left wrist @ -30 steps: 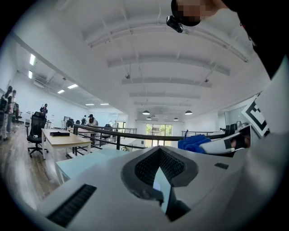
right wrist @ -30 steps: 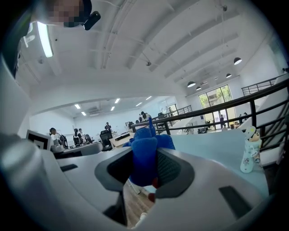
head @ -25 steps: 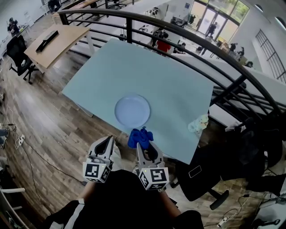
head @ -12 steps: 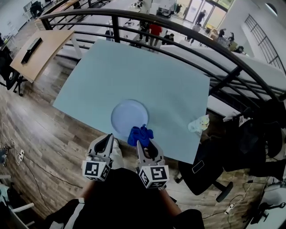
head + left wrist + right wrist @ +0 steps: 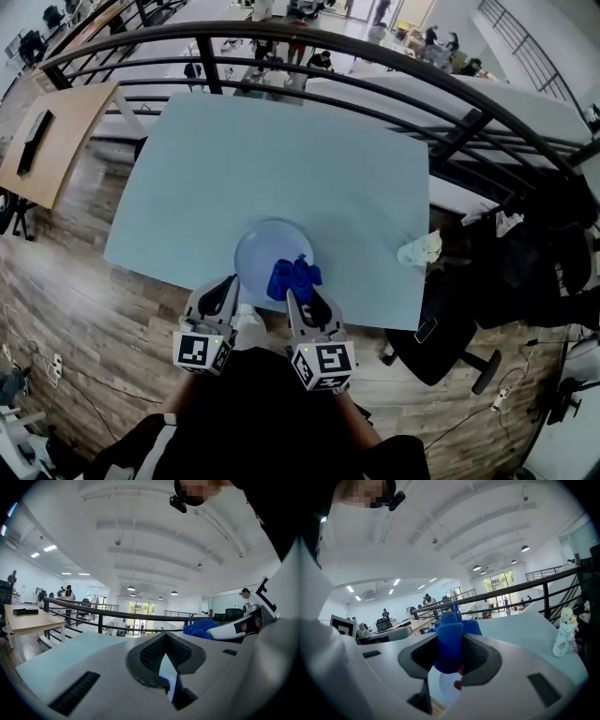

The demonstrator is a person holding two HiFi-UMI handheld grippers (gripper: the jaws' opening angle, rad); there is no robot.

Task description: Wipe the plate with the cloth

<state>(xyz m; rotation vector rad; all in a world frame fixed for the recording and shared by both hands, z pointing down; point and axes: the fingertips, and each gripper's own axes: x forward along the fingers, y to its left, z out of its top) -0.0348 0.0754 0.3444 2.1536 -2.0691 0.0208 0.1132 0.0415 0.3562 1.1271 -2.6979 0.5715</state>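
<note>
The right gripper [image 5: 450, 662] has its jaws closed on the blue cloth [image 5: 451, 639], which is pinched between the pads and bunches forward past the tips. The left gripper [image 5: 166, 667] has its jaws together and holds nothing; it sits beside the right one at the lower centre of the head view.

In the head view the cloth [image 5: 293, 277] is over the near right edge of the plate [image 5: 255, 251]. This plate stands near the near edge of the light blue table [image 5: 281, 159], in the middle of the frame. I cannot tell if the cloth already touches the plate.

To wipe well, I think the cloth should be pressed flat on the plate and moved in circles from the rim toward the centre. The plate looks light and may slide, so the free left gripper could hold its rim.

The right gripper view shows the grip on the cloth clearly, which the head view does not. It also shows a small pale figure [image 5: 562, 632] at its right side. Only the head view shows how cloth and plate lie to each other.
</note>
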